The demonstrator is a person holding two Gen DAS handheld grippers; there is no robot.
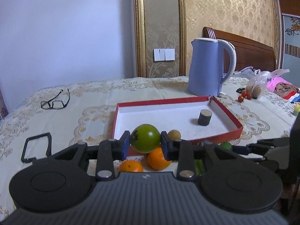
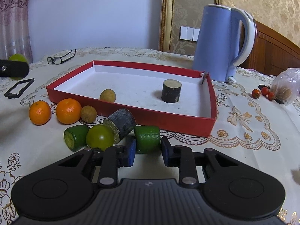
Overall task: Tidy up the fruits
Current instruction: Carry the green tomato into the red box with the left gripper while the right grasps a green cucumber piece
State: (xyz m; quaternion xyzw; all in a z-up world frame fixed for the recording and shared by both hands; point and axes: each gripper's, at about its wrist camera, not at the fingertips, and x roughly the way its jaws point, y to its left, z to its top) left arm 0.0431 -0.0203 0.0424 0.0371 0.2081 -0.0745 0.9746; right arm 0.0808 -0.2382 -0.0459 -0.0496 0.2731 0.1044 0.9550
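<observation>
My left gripper is shut on a round green fruit and holds it above the near edge of the red box. That fruit and gripper show at the far left in the right wrist view. My right gripper is open around a green cut cylinder piece lying on the tablecloth; whether the pads touch it I cannot tell. The box holds a dark cylinder piece and a small brown fruit. In front lie two oranges, a brown fruit, a green fruit and more cut pieces.
A blue kettle stands behind the box. Glasses lie at the back left, a black frame at the left. Cherry tomatoes and a plastic bag are at the right.
</observation>
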